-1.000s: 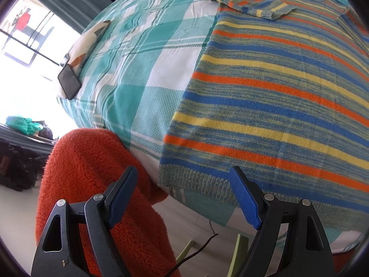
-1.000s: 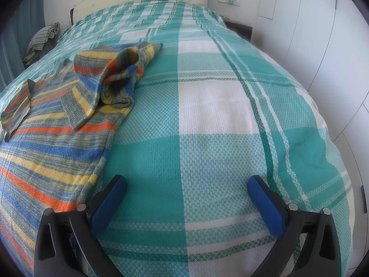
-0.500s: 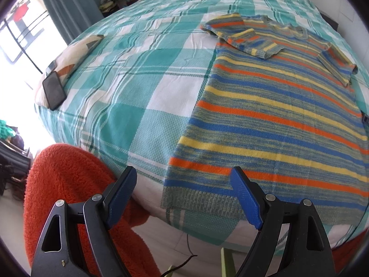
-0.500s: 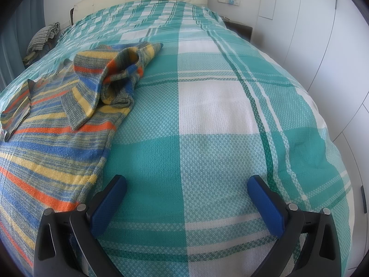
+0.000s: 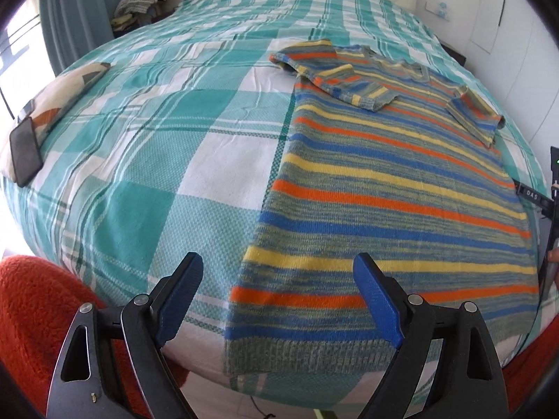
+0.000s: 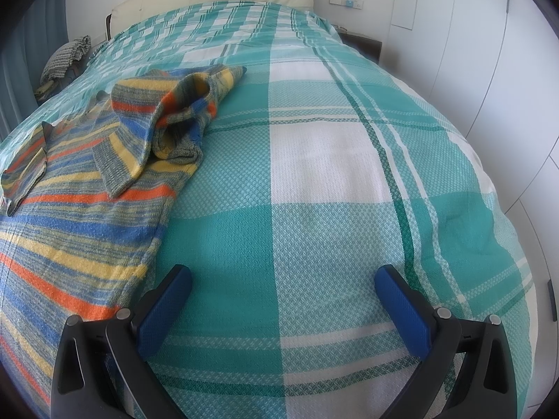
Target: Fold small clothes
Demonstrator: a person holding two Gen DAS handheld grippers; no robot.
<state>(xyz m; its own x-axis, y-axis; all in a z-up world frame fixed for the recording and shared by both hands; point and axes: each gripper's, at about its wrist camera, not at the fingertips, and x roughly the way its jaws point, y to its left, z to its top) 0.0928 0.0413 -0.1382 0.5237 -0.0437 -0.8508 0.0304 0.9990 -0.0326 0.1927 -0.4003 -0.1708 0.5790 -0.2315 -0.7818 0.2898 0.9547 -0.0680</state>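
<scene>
On the plaid bed (image 5: 195,160), striped sweater (image 5: 391,188) lies lengthwise, hem nearest.

Sweater (image 5: 391,188): knit, grey-green ground with orange, yellow and blue cross stripes, ribbed hem. Lies flat and spread on the bed (image 5: 195,160), hem at the near edge, neck toward the headboard. Both sleeves folded inward over the chest; the one nearer the right wrist camera (image 6: 174,118) is bunched and rumpled, cuff lying on the body.
</scene>
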